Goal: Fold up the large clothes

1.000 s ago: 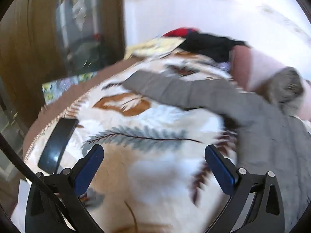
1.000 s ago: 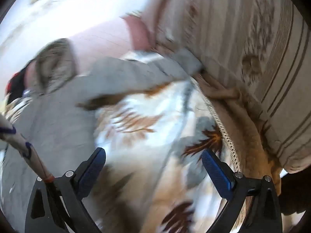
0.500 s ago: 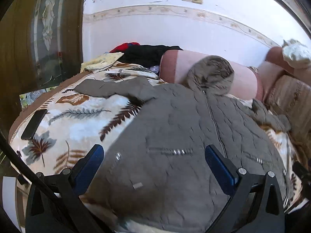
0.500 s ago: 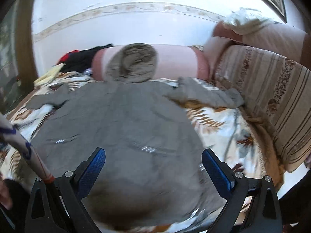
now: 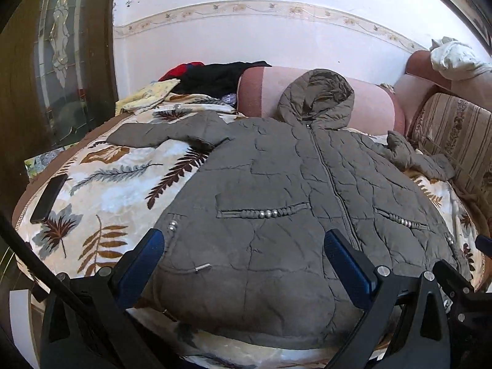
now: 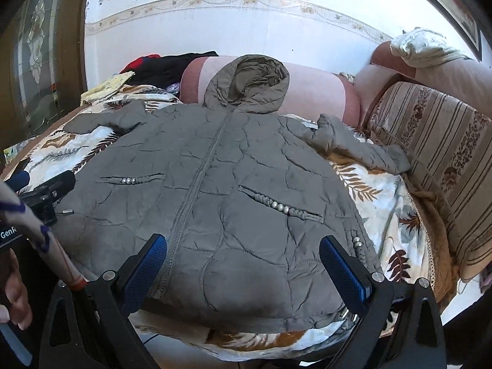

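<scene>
A grey quilted hooded jacket lies flat and zipped on a leaf-patterned blanket. Its hood rests against a pink bolster, and both sleeves spread out to the sides. My left gripper hovers open above the jacket's lower left hem, holding nothing. Over the lower right hem my right gripper is also open and empty. In the right wrist view the left gripper shows at the left edge.
A dark phone lies on the blanket's left edge. A pink bolster and a pile of black and red clothes sit at the back. A striped cushion lines the right side. A wooden door stands left.
Both grippers have pulled back from the sleeves to the near edge of the bed, so the whole jacket now shows. The jacket has not moved in the last half second.
</scene>
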A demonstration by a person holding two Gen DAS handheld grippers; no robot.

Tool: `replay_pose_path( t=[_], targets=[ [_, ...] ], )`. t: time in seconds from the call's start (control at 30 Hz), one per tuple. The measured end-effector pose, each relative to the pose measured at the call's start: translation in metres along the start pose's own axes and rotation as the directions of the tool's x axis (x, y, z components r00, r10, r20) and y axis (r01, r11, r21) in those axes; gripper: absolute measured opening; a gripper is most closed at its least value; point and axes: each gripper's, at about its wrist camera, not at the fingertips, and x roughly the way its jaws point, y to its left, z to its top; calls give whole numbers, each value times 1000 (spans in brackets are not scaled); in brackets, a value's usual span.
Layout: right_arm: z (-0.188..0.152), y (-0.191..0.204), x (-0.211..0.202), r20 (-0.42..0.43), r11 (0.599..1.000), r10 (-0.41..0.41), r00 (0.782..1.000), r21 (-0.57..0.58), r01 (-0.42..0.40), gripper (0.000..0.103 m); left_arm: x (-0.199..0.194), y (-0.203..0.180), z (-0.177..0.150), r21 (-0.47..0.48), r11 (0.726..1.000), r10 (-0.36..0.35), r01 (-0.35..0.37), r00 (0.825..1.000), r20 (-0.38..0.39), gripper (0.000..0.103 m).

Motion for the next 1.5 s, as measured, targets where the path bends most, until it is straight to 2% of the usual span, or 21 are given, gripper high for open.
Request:
replay_pose_path(
  t=[0.83,1.5],
  targets=[
    [1,1,2,-1,999,-18,1000,-27,18,101,1,-6,-5,38,999,-15,14,1000,6,103],
    [7,-9,-17,50,1000,-15,999,-9,15,101,-27,-19,2,77,997,-15,11,999,50,103]
  ],
)
